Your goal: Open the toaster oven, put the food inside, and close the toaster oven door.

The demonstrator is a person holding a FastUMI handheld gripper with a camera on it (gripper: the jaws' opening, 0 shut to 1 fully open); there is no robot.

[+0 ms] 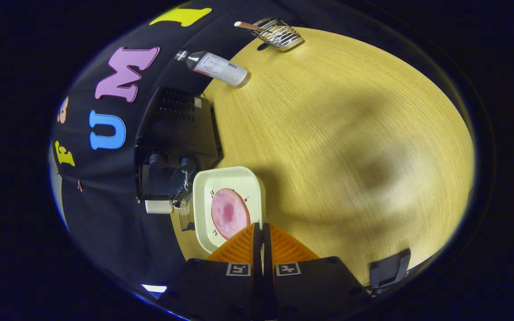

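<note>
Inspector: The gripper has its two orange fingers pressed together on the rim of the cream plate; the gap between them is a thin slit with the plate's edge in it; the plate appears held.

Clerk: And the food?

Inspector: One round pink slice of ham lies flat on the plate, just ahead of the fingers; it is not yet inside anything.

Clerk: The toaster oven?

Inspector: The black toaster oven stands just beyond the plate, against the booth wall, with two knobs facing this way; its door seems to hang open beside the plate, though the dark blur there leaves that uncertain; judged so, opening is done, loading is in hand, closing remains.

Clerk: Anything else about?

Inspector: A white bottle lies tilted on the wooden table beyond the oven; a wire rack sits farther off at the table's far edge; both are well apart from the plate.

Clerk: Obstructions?

Inspector: None between plate and oven mouth; the risk, in this inspector's judgement, is the plate tipping on an edge grip.
</note>
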